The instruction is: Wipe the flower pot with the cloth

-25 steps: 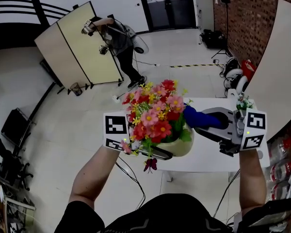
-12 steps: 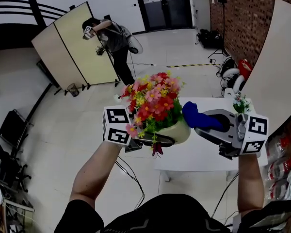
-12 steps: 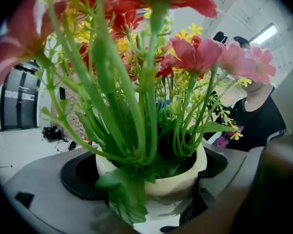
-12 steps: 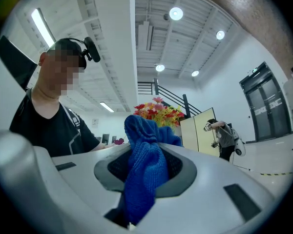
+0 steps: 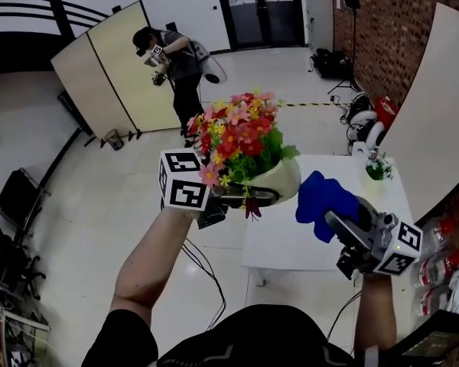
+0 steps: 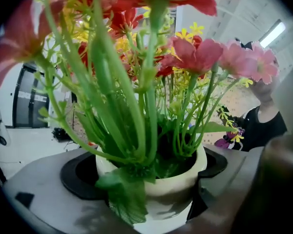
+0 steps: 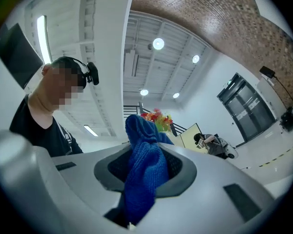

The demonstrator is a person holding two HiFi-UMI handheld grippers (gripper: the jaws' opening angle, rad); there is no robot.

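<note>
A cream flower pot (image 5: 279,180) full of red, pink and yellow flowers (image 5: 236,140) is held up in the air, tilted, above the white table. My left gripper (image 5: 245,198) is shut on the flower pot (image 6: 172,182), its jaws pressing both sides of the rim. A blue knitted cloth (image 5: 321,199) sticks out of my right gripper (image 5: 330,213), which is shut on the cloth (image 7: 142,172). The cloth sits just right of the pot and slightly below it, a small gap between them. In the right gripper view the flowers (image 7: 155,117) show behind the cloth.
A white table (image 5: 291,235) lies below both grippers, with a small potted plant (image 5: 377,165) at its far right. A person stands by a beige partition (image 5: 115,71) at the back. A curved white panel (image 5: 432,105) rises on the right by the brick wall.
The left gripper lifted the pot up and tilted it further. The right gripper swung down and turned, so the cloth moved off the pot's side and now points up-left.
</note>
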